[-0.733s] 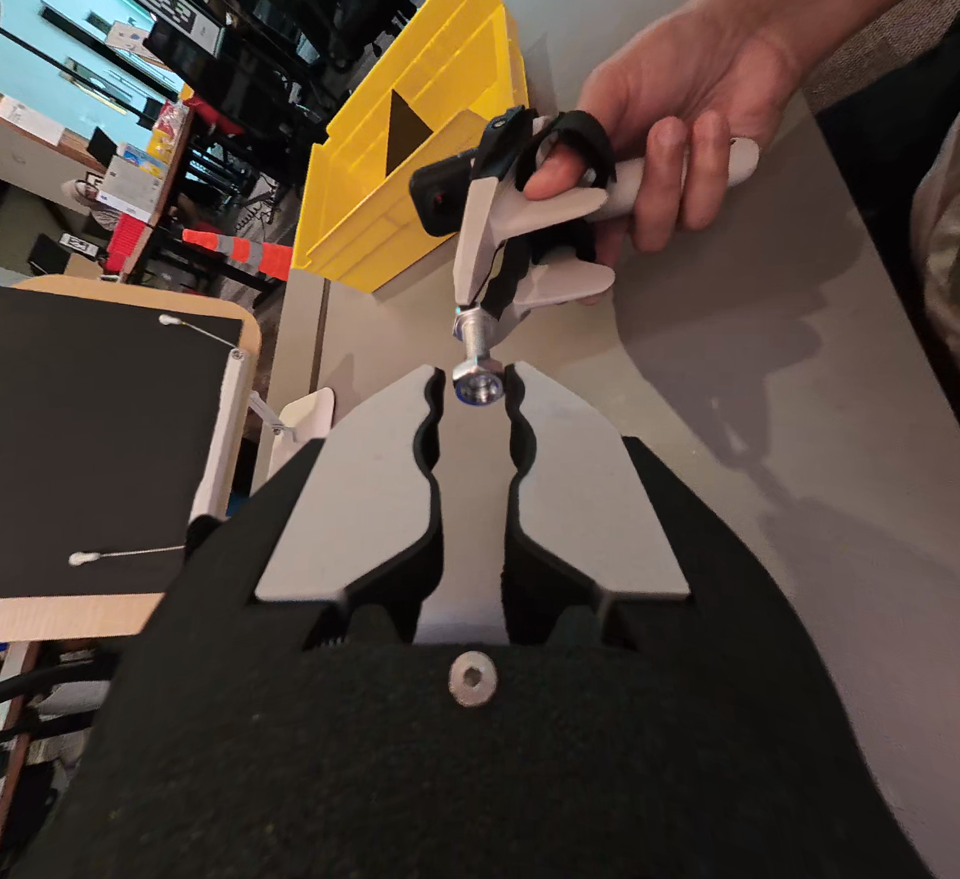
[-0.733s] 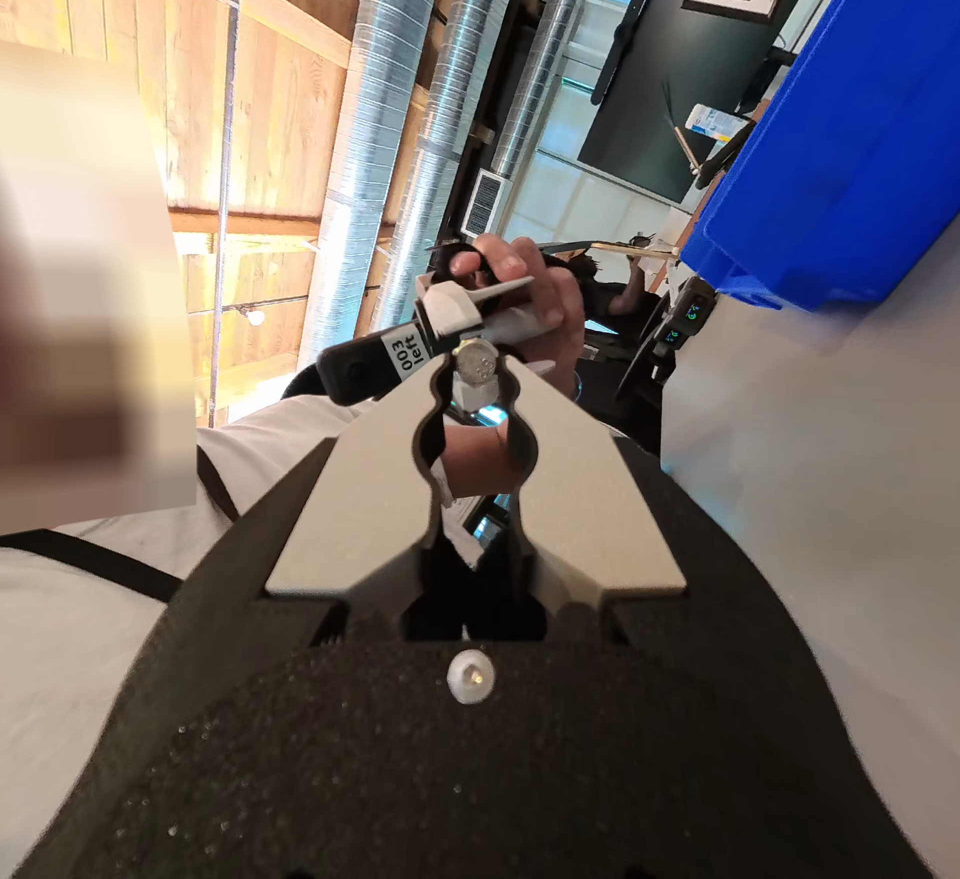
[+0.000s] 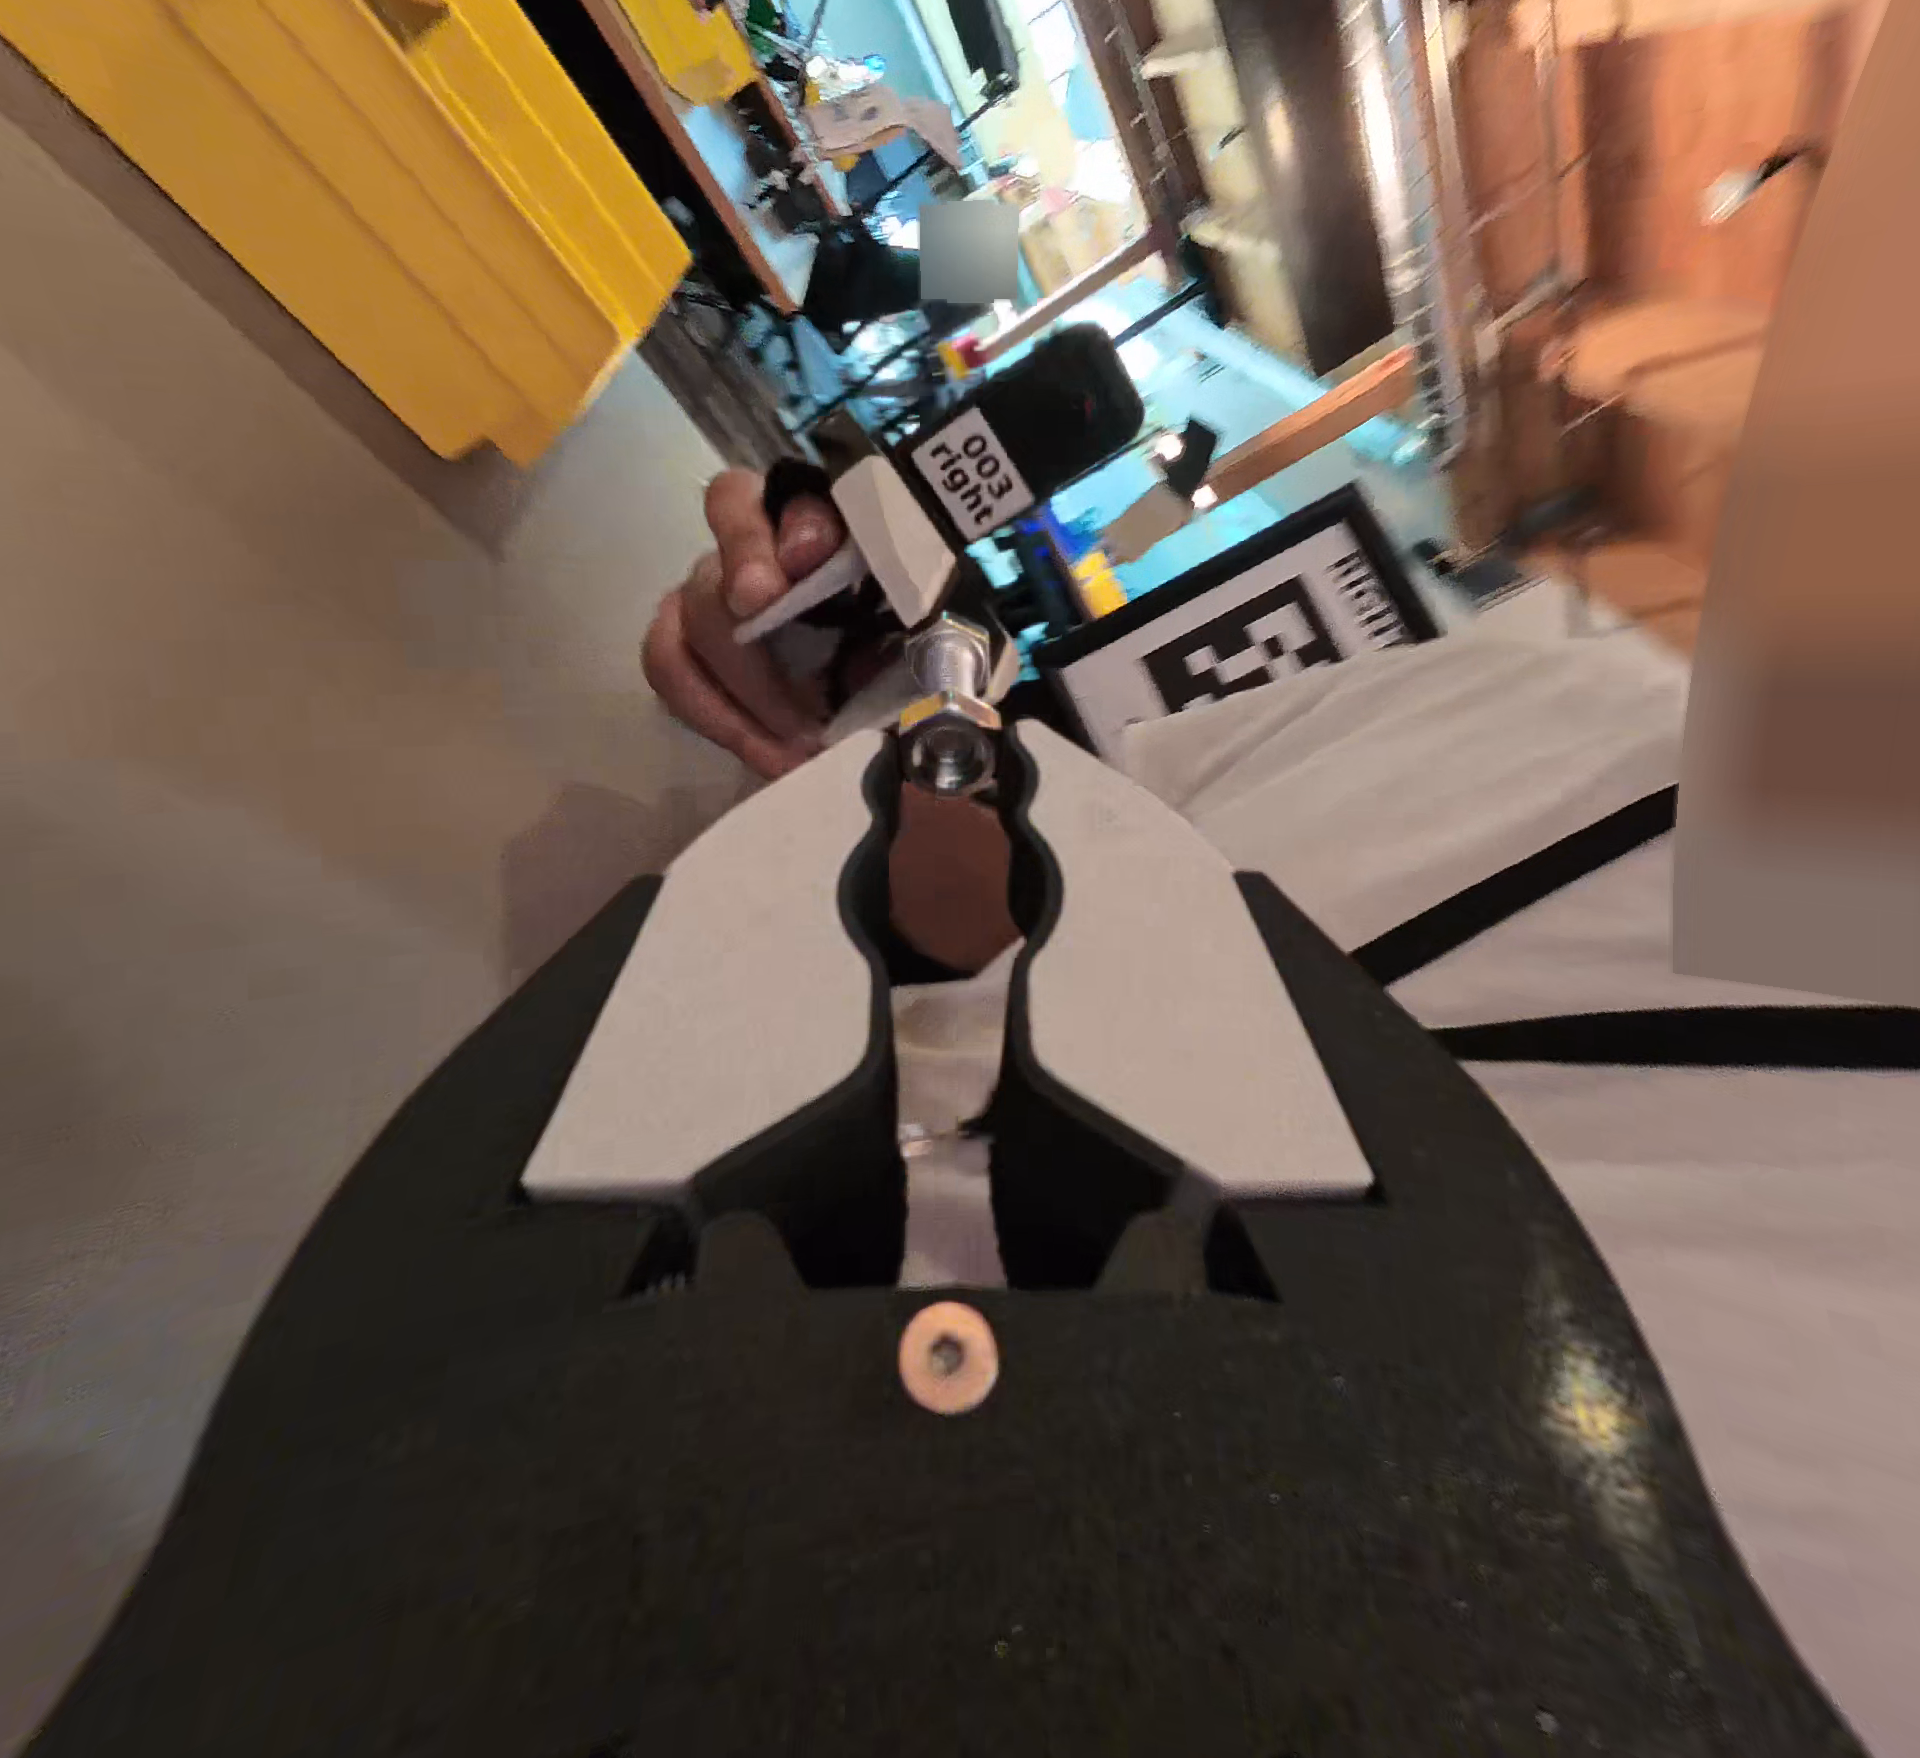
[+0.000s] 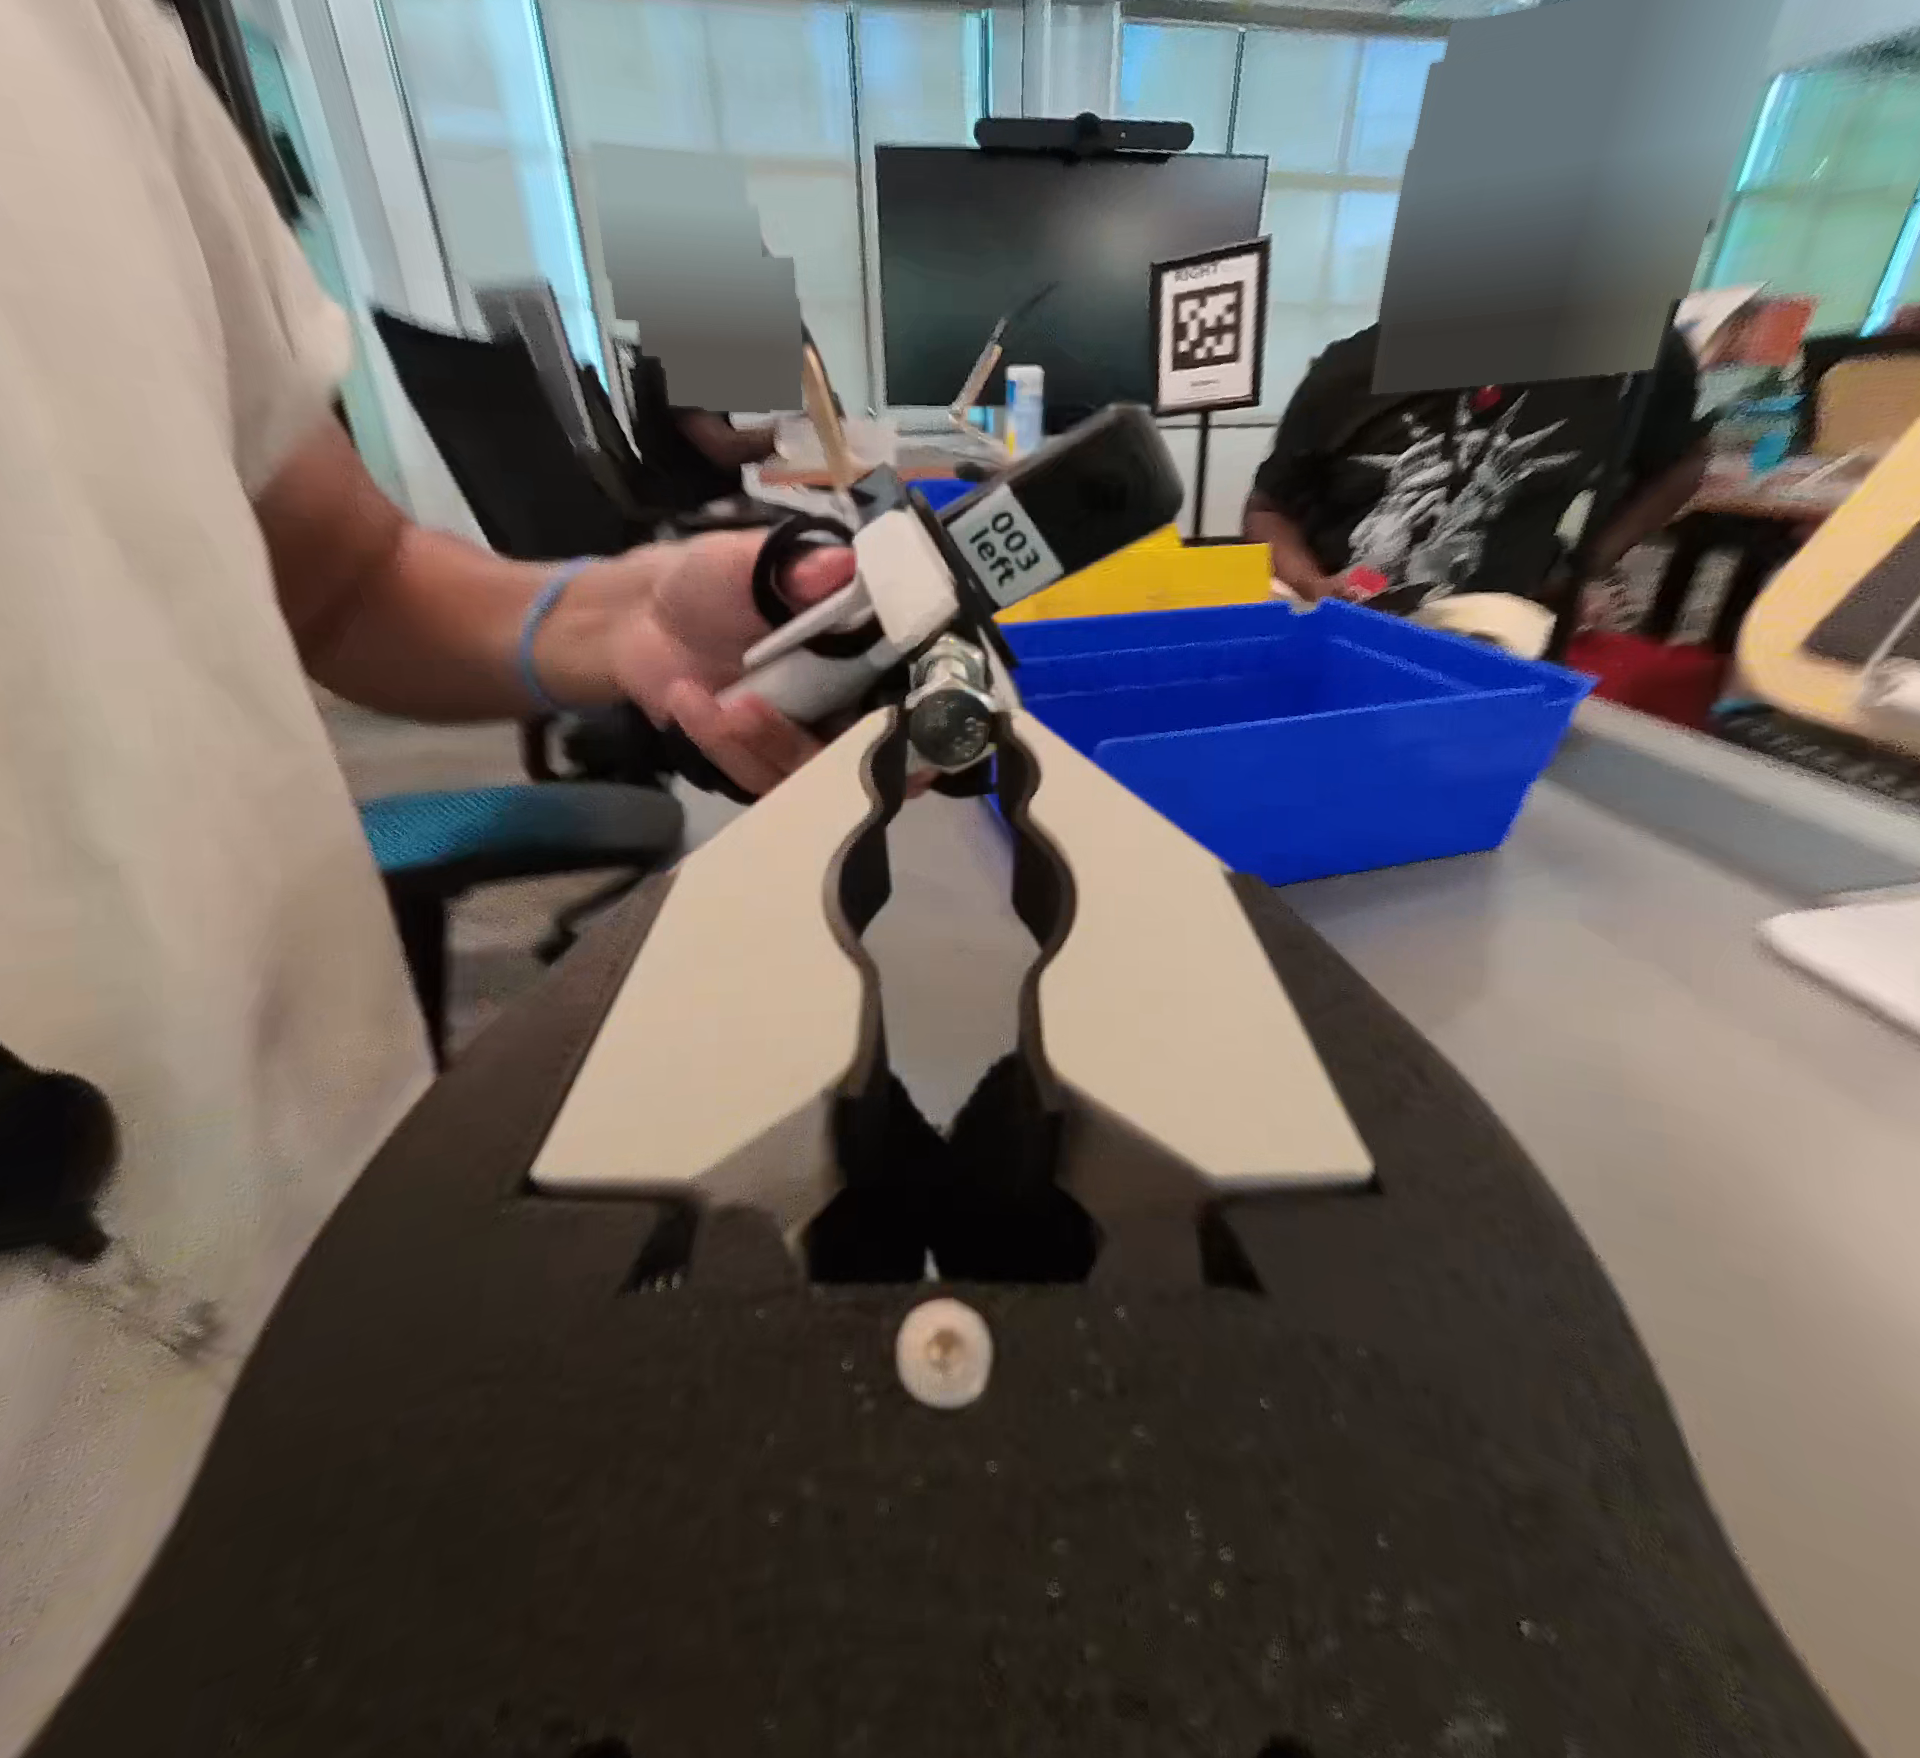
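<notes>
Clamping the nut (image 3: 948, 734) in our left hand-held gripper (image 3: 948, 758), we face the bolt (image 4: 948, 721), pinched at 12 o'clock in our right hand-held gripper (image 4: 948, 740), axis running between them.

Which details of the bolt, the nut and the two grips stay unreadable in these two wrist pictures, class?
- Bolt thread, right wrist view: hidden behind its head.
- Nut seating, left wrist view: blurred and small.
- Right gripper contact faces: covered by the bolt.
- Yellow bin contents: cut off by the edge.
</notes>
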Demonstrator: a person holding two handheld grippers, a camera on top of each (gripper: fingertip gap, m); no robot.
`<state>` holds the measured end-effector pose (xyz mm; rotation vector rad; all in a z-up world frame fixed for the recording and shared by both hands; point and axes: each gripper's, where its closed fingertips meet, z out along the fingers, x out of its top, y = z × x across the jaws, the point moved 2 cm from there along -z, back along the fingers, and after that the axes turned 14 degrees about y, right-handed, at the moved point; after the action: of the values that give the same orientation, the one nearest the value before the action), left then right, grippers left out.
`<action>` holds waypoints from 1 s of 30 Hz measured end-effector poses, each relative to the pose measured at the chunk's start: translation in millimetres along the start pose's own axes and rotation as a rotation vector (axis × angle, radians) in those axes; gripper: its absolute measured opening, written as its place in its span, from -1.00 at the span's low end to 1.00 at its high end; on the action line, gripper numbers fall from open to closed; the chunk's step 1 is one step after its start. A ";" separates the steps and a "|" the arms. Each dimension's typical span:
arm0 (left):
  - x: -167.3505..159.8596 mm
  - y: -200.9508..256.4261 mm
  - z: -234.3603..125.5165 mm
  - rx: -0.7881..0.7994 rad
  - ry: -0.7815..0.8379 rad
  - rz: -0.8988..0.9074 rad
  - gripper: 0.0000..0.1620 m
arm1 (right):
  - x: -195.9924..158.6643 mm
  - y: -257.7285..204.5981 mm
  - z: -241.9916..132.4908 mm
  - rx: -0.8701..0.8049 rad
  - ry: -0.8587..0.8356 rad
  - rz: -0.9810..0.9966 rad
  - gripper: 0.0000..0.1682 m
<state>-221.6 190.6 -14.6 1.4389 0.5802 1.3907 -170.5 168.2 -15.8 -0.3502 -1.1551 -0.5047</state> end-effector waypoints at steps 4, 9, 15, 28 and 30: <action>-1.4 -3.7 -0.4 -0.049 0.040 -0.258 -0.79 | -0.7 -2.3 -0.2 -0.010 -0.041 -0.103 -0.81; -3.1 -2.0 1.0 -0.073 0.063 -0.115 -0.79 | -0.3 0.7 -1.6 -0.023 -0.011 0.129 -0.81; -5.9 -21.7 -14.5 0.141 -0.094 0.587 -0.41 | 4.3 7.4 1.9 -0.045 0.133 0.439 -0.80; 1.9 -17.8 -14.4 0.359 -0.349 1.437 -0.42 | -32.9 25.7 5.1 -0.112 0.240 1.086 -0.82; 1.6 -17.7 -11.8 0.364 -0.370 1.494 -0.47 | -32.9 25.5 5.4 -0.098 0.281 1.162 -0.82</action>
<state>-227.0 202.5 -31.5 2.5309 -0.7368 2.0196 -171.1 198.8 -44.6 -0.9145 -0.5030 0.4090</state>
